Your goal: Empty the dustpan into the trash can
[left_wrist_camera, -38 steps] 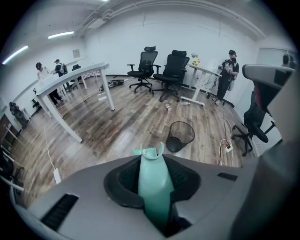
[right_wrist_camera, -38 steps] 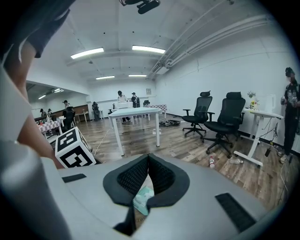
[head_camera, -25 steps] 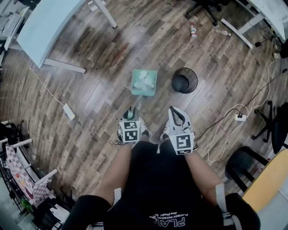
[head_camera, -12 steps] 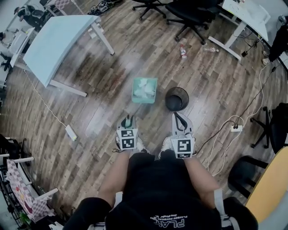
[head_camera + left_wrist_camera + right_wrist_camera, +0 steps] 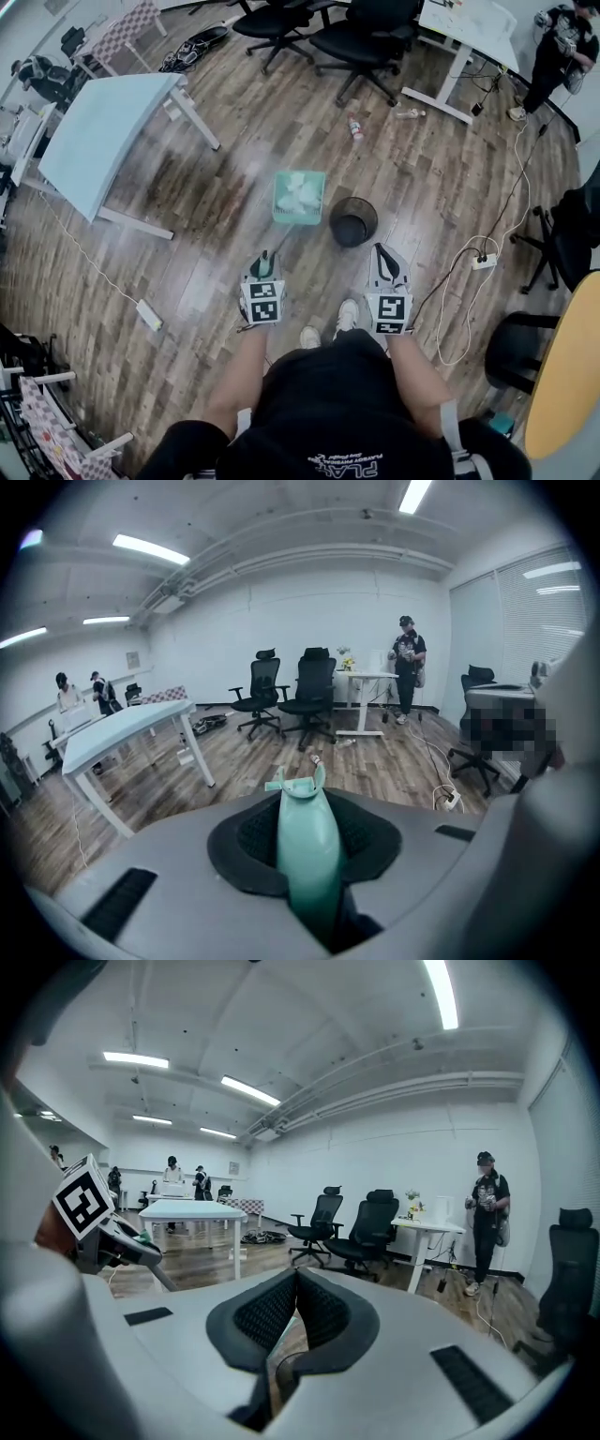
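A teal dustpan (image 5: 300, 197) with white scraps in it is held out over the wood floor, just left of the black mesh trash can (image 5: 353, 222). Its long handle (image 5: 278, 240) runs back to my left gripper (image 5: 265, 267), which is shut on it. In the left gripper view the teal handle (image 5: 307, 841) sits clamped between the dark pads of the left gripper (image 5: 305, 803). My right gripper (image 5: 387, 267) hangs just right of the can, apart from it. In the right gripper view the right gripper (image 5: 295, 1283) is shut with its pads meeting on nothing.
A pale blue table (image 5: 103, 131) stands at the left. Office chairs (image 5: 366, 28) and a white desk (image 5: 469, 23) are at the back, with a person (image 5: 553, 47) beside them. A bottle (image 5: 354, 127) lies beyond the can. A power strip with cables (image 5: 483, 262) lies at the right.
Both grippers have risen and the dustpan has come up with the left one. The head view has tilted up, so more of the room's far end shows.
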Demonstrator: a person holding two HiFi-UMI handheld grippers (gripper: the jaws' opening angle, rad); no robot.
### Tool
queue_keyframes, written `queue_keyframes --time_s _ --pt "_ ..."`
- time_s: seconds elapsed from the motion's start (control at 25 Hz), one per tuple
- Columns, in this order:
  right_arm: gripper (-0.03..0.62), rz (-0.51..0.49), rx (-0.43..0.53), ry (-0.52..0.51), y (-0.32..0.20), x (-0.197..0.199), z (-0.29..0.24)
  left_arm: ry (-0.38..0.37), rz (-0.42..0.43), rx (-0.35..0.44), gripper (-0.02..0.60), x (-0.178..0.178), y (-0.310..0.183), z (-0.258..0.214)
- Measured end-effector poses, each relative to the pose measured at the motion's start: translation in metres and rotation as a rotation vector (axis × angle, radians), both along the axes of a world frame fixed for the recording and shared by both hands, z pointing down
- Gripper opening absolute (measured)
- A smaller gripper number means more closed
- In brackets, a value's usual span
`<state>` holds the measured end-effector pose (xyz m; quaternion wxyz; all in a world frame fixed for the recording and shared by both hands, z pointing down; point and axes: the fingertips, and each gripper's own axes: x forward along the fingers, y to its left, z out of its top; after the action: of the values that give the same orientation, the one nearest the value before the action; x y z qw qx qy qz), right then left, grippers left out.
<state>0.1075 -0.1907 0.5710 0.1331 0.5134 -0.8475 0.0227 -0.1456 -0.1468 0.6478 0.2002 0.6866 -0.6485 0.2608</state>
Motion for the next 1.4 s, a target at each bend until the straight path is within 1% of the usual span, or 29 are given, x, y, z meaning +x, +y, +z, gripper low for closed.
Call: queue_keyframes --time_s 0.12,0.24,0.28,0.4,0.48,0.6,0.76,0.84,0.92,1.04,1.28,1.4 --pt "0.023 0.059 0.007 0.007 0.013 0.008 -0.005 -0.013 0.063 0.012 0.095 0.004 0.003 -0.008" --pt "0.023 0.088 0.018 0.012 0.026 0.008 -0.014 -0.041 0.132 0.024 0.095 0.006 0.007 -0.01" --pt "0.023 0.095 0.021 0.014 0.03 0.007 -0.016 -0.068 0.167 0.03 0.095 0.007 0.008 -0.01" --pt "0.023 0.113 0.038 0.026 0.045 0.005 -0.023 -0.187 0.3 0.042 0.095 0.017 0.016 -0.004" --pt "0.023 0.124 0.048 0.034 0.056 0.002 -0.028 -0.25 0.367 0.048 0.095 0.021 0.021 0.001" --pt "0.023 0.137 0.058 0.042 0.07 -0.003 -0.037 -0.315 0.436 0.056 0.095 0.026 0.026 0.006" --pt "0.023 0.152 0.06 0.058 0.086 0.002 -0.045 -0.394 0.528 0.067 0.095 0.039 0.036 0.011" --pt "0.023 0.156 0.064 0.059 0.09 0.006 -0.049 -0.448 0.572 0.073 0.095 0.047 0.04 0.012" --pt "0.023 0.155 0.07 0.056 0.092 0.009 -0.053 -0.52 0.631 0.076 0.097 0.056 0.044 0.014" --pt "0.023 0.149 0.073 0.048 0.094 0.014 -0.055 -0.616 0.707 0.075 0.097 0.067 0.047 0.018" --pt "0.023 0.113 0.072 0.032 0.097 0.021 -0.056 -0.751 0.833 0.075 0.097 0.09 0.052 0.02" --pt "0.023 0.095 0.07 0.021 0.095 0.029 -0.056 -0.832 0.89 0.064 0.097 0.106 0.057 0.022"
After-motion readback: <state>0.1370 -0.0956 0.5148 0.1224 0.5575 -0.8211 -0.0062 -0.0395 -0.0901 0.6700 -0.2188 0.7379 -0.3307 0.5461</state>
